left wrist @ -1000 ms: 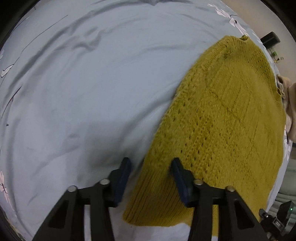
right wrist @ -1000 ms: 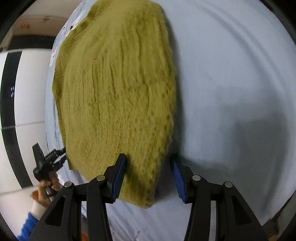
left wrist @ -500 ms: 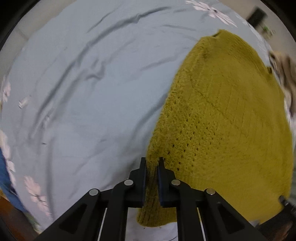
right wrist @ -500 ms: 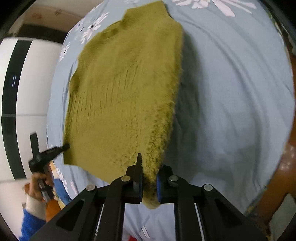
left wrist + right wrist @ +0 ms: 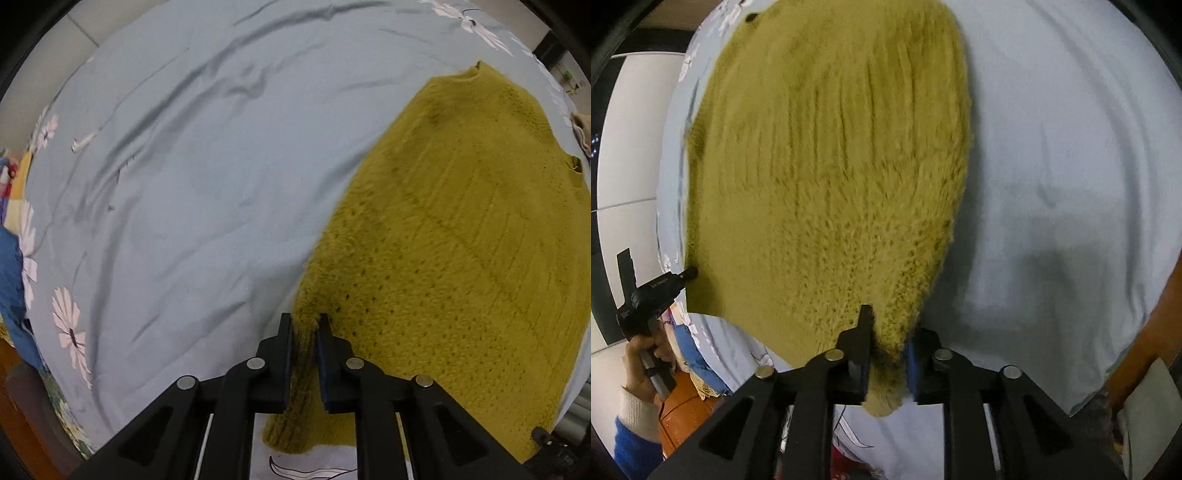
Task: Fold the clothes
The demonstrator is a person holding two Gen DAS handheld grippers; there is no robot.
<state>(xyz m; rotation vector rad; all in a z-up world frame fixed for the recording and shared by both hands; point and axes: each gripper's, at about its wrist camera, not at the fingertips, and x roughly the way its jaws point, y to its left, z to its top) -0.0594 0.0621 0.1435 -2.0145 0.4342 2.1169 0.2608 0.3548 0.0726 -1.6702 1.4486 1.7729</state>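
1. Over the near edge of the bed sheet (image 5: 177, 192), the left gripper (image 5: 305, 325) points forward, its two black fingers drawn close together and pinching the ribbed hem corner of the mustard knitted sweater (image 5: 461, 258).
2. From the right wrist view, the right gripper (image 5: 888, 328) reaches forward likewise, its fingers closed tight on the other lower corner of the same sweater (image 5: 831, 166), with a fold of knit bunched between the pads.
3. Seen from the right wrist camera, the left gripper (image 5: 687, 274) shows at the far left edge of the sweater, held by a hand (image 5: 642, 354) in a pale cuff and blue sleeve.
4. The sweater lies spread on the light blue sheet, its hem toward both grippers and its neckline toward the far edge; the gripped corners look lifted slightly off the sheet.
5. In the left view, the sweater fills the right half of the sheet; the sheet's left part is wrinkled and printed with white flowers (image 5: 70, 325) along its left edge.
6. In the right view, a bare stretch of sheet (image 5: 1071, 166) lies to the right of the sweater.
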